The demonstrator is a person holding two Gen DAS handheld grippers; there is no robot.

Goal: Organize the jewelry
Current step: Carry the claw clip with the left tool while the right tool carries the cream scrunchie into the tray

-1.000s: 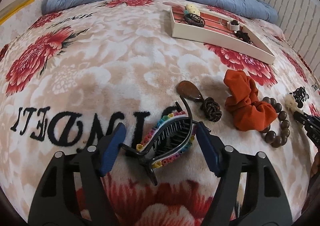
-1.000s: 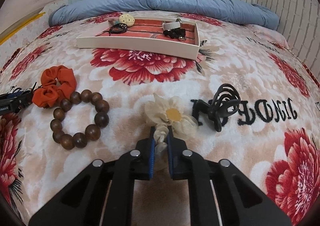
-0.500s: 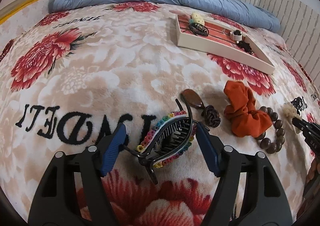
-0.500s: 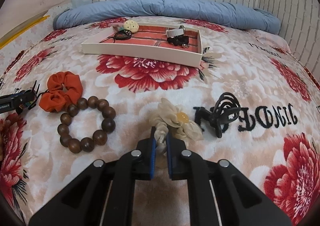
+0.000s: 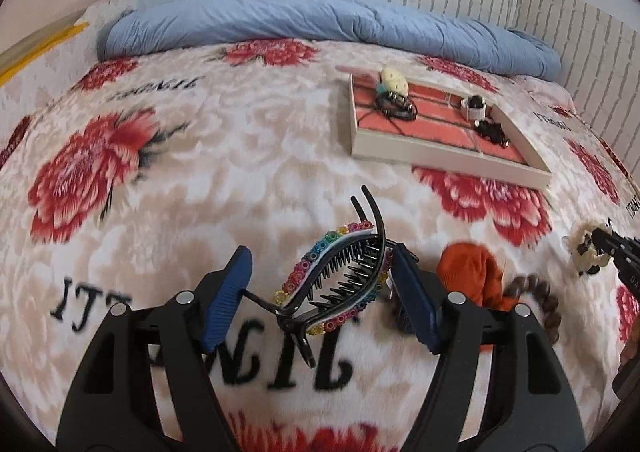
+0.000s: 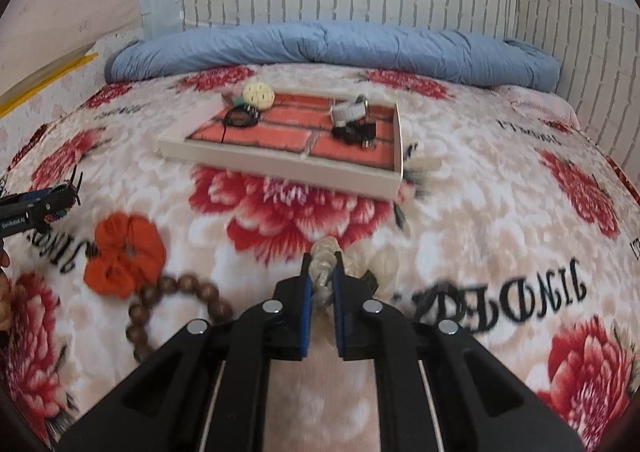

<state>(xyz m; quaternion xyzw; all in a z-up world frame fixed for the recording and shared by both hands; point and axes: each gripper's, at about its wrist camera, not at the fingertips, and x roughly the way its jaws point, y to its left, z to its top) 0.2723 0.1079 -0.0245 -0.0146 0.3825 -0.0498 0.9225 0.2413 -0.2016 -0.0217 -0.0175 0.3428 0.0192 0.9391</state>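
Left wrist view: the left tongs (image 5: pixel 322 288) stand spread wide, yet the rainbow-beaded hair claw (image 5: pixel 336 276) sits propped between the blue pads (image 5: pixel 228 294), its black lever touching the left pad and its beaded edge against the right one, teeth gaping; it appears lifted off the floral blanket (image 5: pixel 200 172), though motion blur makes that hard to confirm. Just past the right pad lie the orange scrunchie (image 5: pixel 470 276) and, beside it, the wooden bead bracelet (image 5: pixel 536 298), both blurred. Well ahead and slightly right of these tongs rests the white tray (image 5: pixel 432 150) with a brick-patterned floor, holding a cream disc and dark hair ties at its far left corner and a small white-and-black piece with a dark cluster toward its right side. At the far right edge the other tool shows with the cream flower.

From the right wrist view, the right tongs (image 6: pixel 322 292) are pressed together on the braided stem of the cream flower hair tie (image 6: pixel 324 268), whose petals spill to the right of the tips. To the left of these tongs lie the scrunchie (image 6: pixel 124 252) and bracelet (image 6: pixel 168 304); straight ahead sits the tray (image 6: pixel 280 166), and beyond it a blue duvet (image 6: pixel 332 48) against the wall
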